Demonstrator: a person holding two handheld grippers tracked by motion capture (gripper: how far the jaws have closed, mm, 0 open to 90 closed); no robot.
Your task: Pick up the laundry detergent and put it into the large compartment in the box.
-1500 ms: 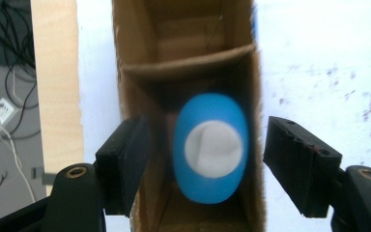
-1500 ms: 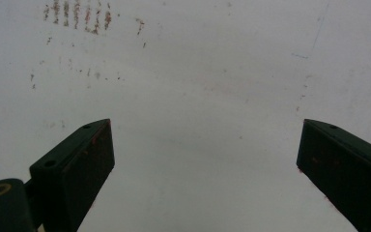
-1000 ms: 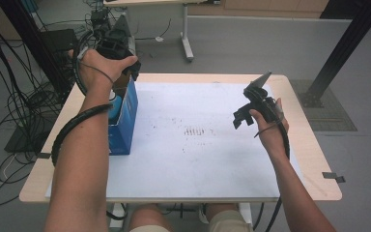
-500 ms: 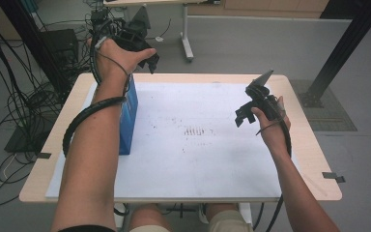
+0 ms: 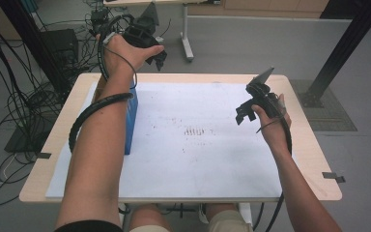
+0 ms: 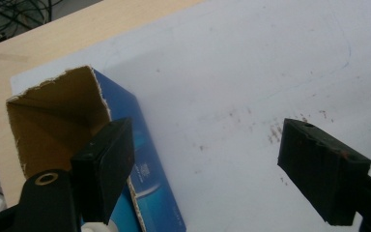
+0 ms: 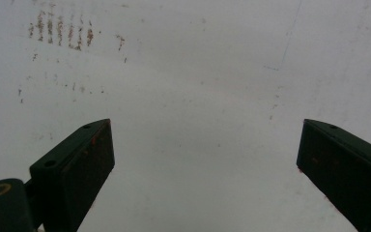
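At the table's left edge stands the blue box (image 5: 131, 121), upright on the white sheet (image 5: 212, 159), torn top open, brown inside showing in your left gripper view (image 6: 53, 125). Nothing seen inside.

Your left gripper (image 5: 157, 55) hangs above and beyond the box's far end; its jaws have just been opening, now apart, nothing between them. Your left forearm lies close along the box.

Your right gripper (image 5: 244, 112) hovers over bare sheet, well apart from the box, jaws wide, empty.

Risk, as judged: the box looks light and tall. A brush from your forearm or trailing cable (image 5: 89, 116) could tip it off the table edge (image 5: 63, 130).
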